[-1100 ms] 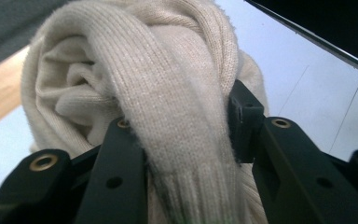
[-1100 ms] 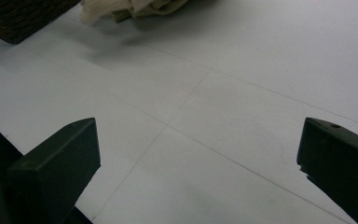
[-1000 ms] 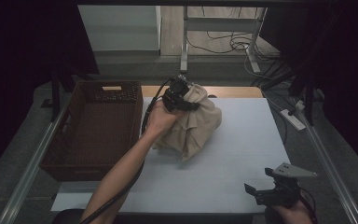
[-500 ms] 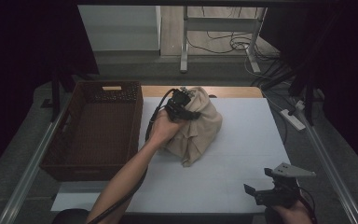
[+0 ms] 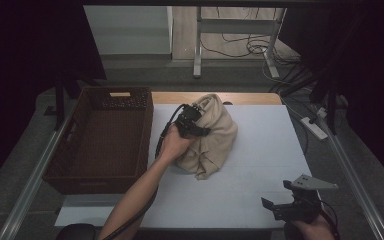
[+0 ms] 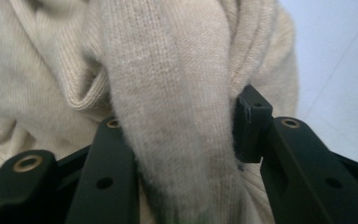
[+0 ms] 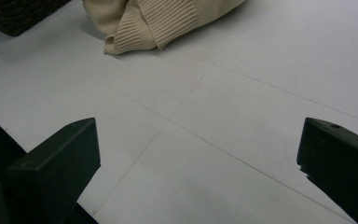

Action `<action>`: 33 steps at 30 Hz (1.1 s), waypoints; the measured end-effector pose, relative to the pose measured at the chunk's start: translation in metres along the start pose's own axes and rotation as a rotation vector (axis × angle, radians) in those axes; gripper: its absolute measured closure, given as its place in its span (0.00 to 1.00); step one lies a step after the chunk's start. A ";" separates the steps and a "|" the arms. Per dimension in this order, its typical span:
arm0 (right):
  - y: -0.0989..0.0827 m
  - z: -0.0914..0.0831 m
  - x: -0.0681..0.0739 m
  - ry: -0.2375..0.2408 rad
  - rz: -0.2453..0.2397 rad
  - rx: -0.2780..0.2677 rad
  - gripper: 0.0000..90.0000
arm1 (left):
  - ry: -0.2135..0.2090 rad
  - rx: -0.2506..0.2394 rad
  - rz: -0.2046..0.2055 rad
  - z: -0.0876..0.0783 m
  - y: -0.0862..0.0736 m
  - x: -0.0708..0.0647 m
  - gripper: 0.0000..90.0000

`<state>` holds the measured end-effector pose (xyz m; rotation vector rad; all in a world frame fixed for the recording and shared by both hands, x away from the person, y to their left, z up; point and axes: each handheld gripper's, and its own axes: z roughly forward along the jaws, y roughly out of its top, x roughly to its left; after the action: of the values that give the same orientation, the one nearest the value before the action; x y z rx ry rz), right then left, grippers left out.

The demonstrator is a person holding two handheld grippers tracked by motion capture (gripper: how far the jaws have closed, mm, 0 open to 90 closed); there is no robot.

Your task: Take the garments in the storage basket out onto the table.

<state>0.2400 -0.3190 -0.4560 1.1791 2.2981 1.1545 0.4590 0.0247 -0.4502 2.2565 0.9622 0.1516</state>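
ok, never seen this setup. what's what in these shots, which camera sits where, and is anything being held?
No robot here: a person holds a handheld two-jaw gripper in each hand. The high view looks down on the white table from above the person's side. The other two cameras ride on the grippers and look along their black jaws. On the table lie a crumpled beige sweater and, to its left, a brown wicker basket. The left gripper has a thick fold of the sweater between its jaws, which have just been opening, though the fabric looks pinched. The right gripper hangs open near the table's front edge, holding nothing.
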 end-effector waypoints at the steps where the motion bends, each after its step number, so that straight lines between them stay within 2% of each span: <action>1: 0.000 0.000 0.000 0.000 0.000 0.000 0.00 | -0.002 0.000 -0.003 0.002 -0.002 0.002 0.66; 4: 0.000 0.000 0.000 0.000 -0.002 0.002 0.00 | 0.004 0.003 -0.013 0.006 -0.006 0.005 0.65; 8: 0.000 0.000 0.000 0.000 -0.004 0.004 0.00 | 0.034 0.009 0.010 0.012 -0.010 0.002 0.62; 12: 0.000 0.000 0.001 0.000 -0.007 0.005 0.00 | 0.031 -0.001 0.001 0.013 -0.012 0.002 0.60; 18: 0.000 0.000 0.000 0.002 -0.005 0.006 0.00 | 0.033 -0.014 0.005 0.012 -0.013 0.001 0.49; 23: 0.000 0.000 0.000 0.002 -0.005 0.007 0.00 | 0.046 -0.037 0.028 0.008 -0.014 0.001 0.39; 26: 0.000 0.001 0.000 0.003 -0.004 0.007 0.00 | 0.031 -0.055 0.032 0.006 -0.014 0.002 0.34; 30: 0.000 0.001 0.000 0.003 -0.006 0.009 0.00 | -0.002 -0.085 0.006 0.001 -0.015 0.003 0.27; 33: 0.000 0.001 0.000 0.004 -0.006 0.010 0.00 | -0.004 -0.093 -0.001 -0.005 -0.016 0.002 0.20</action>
<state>0.2404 -0.3184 -0.4564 1.1742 2.3110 1.1456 0.4493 0.0360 -0.4566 2.1711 0.9347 0.1872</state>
